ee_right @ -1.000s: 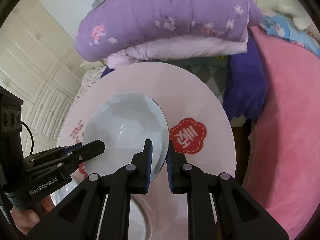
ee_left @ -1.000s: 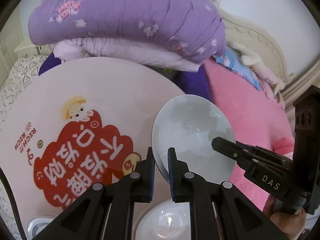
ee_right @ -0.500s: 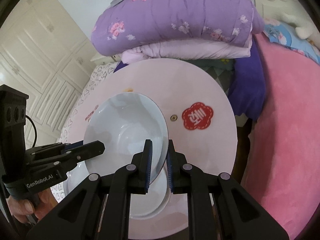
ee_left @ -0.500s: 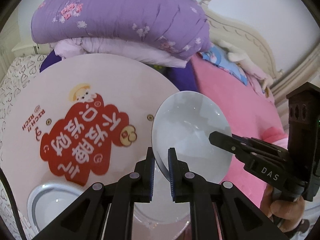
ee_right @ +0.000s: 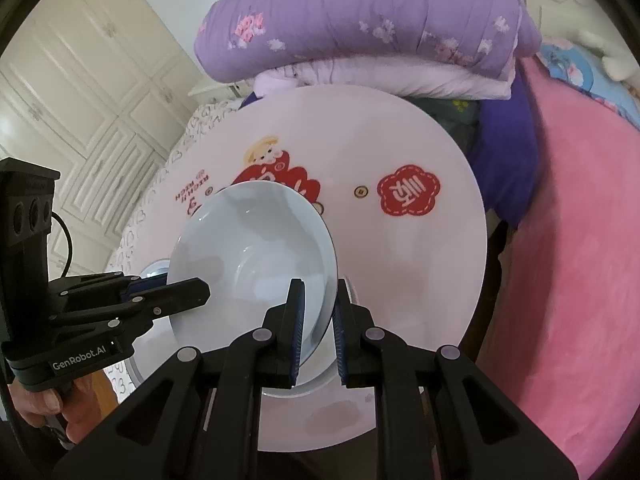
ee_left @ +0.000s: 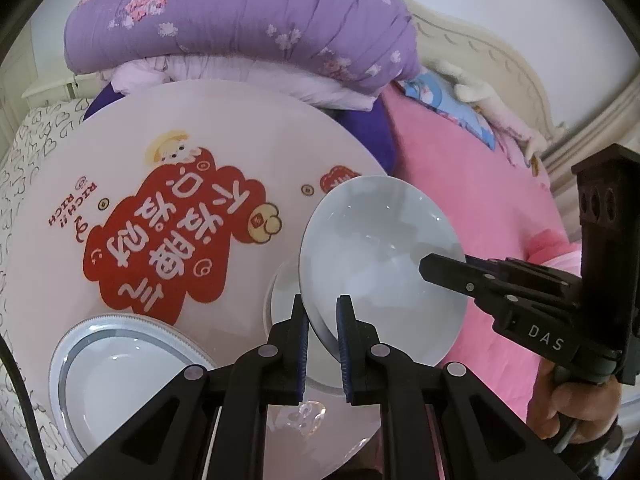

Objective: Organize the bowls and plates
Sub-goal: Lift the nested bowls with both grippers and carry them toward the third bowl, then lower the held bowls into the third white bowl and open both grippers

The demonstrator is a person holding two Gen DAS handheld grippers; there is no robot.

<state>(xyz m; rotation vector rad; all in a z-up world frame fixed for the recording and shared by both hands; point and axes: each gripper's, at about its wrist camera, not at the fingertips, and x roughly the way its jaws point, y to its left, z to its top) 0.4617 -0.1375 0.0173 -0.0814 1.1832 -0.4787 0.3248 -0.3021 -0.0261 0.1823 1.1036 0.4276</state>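
Both the left gripper [ee_left: 322,320] and right gripper [ee_right: 318,308] pinch opposite rims of a pale bowl [ee_left: 380,264], held above what looks like a plate [ee_right: 320,388] on the round table [ee_left: 248,128]. A ringed plate [ee_left: 120,372] sits apart, unstacked, so organizing seems midway.

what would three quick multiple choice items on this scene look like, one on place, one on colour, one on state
1. Where is the grey-rimmed plate?
A. on the round table
B. on the pink blanket
C. in a gripper

2. What colour is the folded quilt behind the table?
A. green
B. purple
C. yellow

3. How is the bowl held?
A. left gripper alone
B. lying loose on the table
C. both grippers, the right gripper too, clamp its rim

Answers: 1 A, the plate lies flat on the table's near left edge. 2 B, it is purple with pink flowers. 3 C, each wrist view shows its own fingers on the rim and the other gripper opposite.
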